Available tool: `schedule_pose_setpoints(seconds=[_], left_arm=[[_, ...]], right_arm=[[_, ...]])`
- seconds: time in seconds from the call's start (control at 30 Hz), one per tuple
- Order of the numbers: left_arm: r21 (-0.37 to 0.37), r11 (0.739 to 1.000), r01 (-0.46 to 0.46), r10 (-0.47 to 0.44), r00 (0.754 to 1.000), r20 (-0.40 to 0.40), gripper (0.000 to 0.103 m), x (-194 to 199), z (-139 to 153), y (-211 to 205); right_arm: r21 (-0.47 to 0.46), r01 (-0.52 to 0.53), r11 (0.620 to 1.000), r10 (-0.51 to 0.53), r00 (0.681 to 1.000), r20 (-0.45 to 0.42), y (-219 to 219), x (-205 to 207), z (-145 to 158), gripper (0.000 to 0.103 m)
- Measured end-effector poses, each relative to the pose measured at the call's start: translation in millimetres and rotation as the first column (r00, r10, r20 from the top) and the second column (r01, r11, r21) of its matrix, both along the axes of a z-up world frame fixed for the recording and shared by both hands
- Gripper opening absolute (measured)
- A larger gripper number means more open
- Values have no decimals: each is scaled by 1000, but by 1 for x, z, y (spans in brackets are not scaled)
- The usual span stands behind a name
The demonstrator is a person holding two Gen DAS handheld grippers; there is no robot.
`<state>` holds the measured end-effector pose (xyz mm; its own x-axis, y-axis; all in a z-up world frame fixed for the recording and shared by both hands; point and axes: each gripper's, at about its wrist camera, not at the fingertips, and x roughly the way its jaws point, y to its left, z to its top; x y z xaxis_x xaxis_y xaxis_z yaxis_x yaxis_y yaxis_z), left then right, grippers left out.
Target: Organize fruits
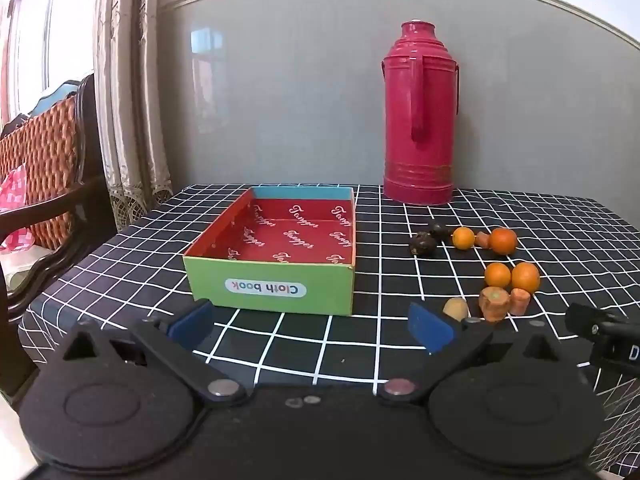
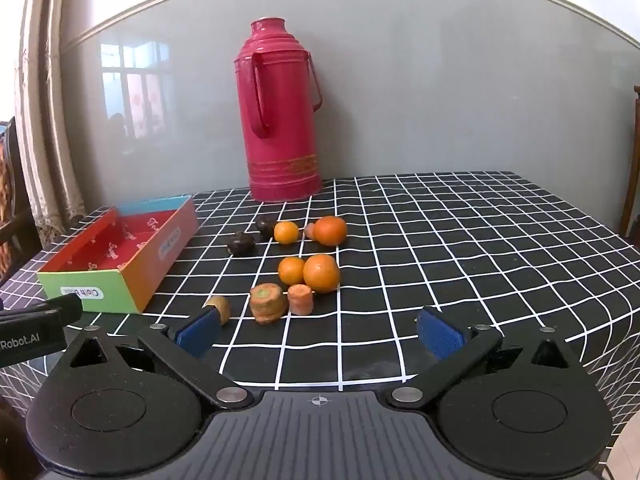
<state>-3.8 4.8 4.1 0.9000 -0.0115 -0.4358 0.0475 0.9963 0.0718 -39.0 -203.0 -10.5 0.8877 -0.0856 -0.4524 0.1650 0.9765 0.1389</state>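
Observation:
An empty cardboard box (image 1: pixel 276 254) (image 2: pixel 120 258) with a red inside and a green front stands on the checked tablecloth. To its right lie several oranges (image 1: pixel 525 277) (image 2: pixel 321 273), carrot pieces (image 1: pixel 494 304) (image 2: pixel 269 303), two dark round fruits (image 1: pixel 423 243) (image 2: pixel 241 243) and a small brownish piece (image 1: pixel 456 308) (image 2: pixel 222 307). My left gripper (image 1: pixel 310 326) hovers open just before the box front, nothing between its blue pads. My right gripper (image 2: pixel 320 334) hovers open near the table's front edge, short of the carrot pieces, empty too.
A tall red thermos (image 1: pixel 420 116) (image 2: pixel 282 112) stands at the back by the grey wall. A dark wooden chair (image 1: pixel 48 184) and curtains (image 1: pixel 128 80) are left of the table. The tablecloth (image 2: pixel 460 248) is bare on the right side.

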Motion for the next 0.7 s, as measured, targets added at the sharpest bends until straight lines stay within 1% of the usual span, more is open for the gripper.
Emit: schedule_pose_setpoints(seconds=[0.7], left_arm=[[11, 1000, -7, 7, 1000, -3, 97, 1, -3, 1]], right_arm=[[-4, -8, 1000, 8, 1000, -8, 1, 2, -3, 103]])
